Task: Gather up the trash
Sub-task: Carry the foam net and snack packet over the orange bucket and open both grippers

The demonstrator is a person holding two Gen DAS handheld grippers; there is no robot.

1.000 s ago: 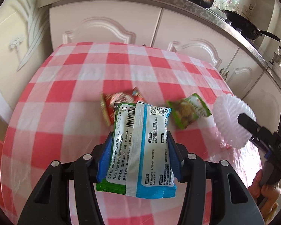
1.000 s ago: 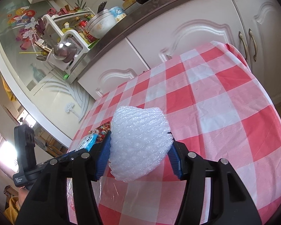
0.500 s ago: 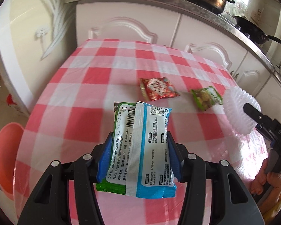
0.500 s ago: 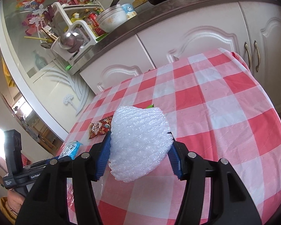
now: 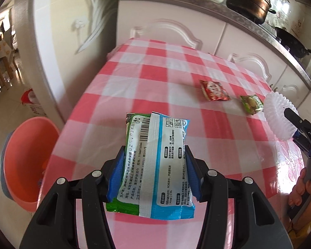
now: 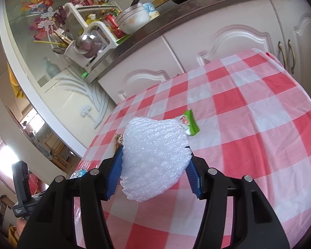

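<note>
- A pink basin (image 5: pixel 29 161) is seen on the floor beside the table (image 5: pixel 134 95), which is covered by a red-and-white check cloth; it is judged to be the bin, and little can be made out inside it
- A blue-and-green wipes packet (image 5: pixel 155 166) is clamped between the pads of the left gripper (image 5: pixel 154 174), above the table's near edge
- A white foam net (image 6: pixel 153 159) is gripped by the right gripper (image 6: pixel 153 176) (also off the table)
- Two pieces are left lying on the cloth: a red sachet (image 5: pixel 214 90) and a green sachet (image 5: pixel 251 104)
- Against the earlier frames, the left view is swung toward the basin, which was barely visible then; both grips are unchanged
</note>
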